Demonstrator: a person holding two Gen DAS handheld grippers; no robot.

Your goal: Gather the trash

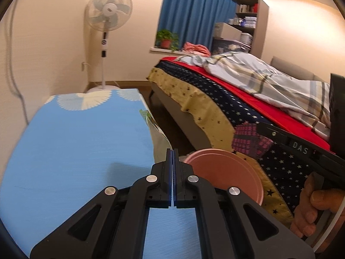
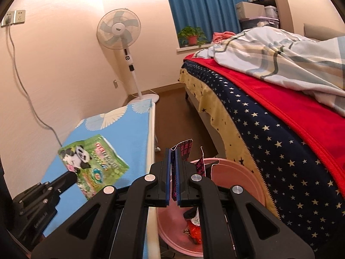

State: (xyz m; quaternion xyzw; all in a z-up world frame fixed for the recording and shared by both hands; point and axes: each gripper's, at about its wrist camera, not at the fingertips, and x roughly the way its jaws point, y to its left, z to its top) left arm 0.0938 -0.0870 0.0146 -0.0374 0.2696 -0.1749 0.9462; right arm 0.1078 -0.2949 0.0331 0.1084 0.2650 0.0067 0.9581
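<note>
My left gripper [image 1: 173,151] is shut on a green panda snack bag [image 2: 94,164], held edge-on over the right edge of the blue table; in the left wrist view only its thin edge [image 1: 158,133] shows. My right gripper [image 2: 173,151] is shut on a dark red and black wrapper [image 2: 187,151], held above the pink bin [image 2: 248,183]. The bin stands on the floor between table and bed and holds some red and dark trash [image 2: 194,228]. The bin also shows in the left wrist view [image 1: 226,172], with the right gripper's body [image 1: 301,151] beyond it.
A blue-topped table [image 1: 75,151] lies on the left. A bed [image 2: 280,118] with a starred cover and a rumpled quilt fills the right. A standing fan [image 2: 120,32] is by the far wall. A cable [image 2: 21,82] hangs from a wall socket.
</note>
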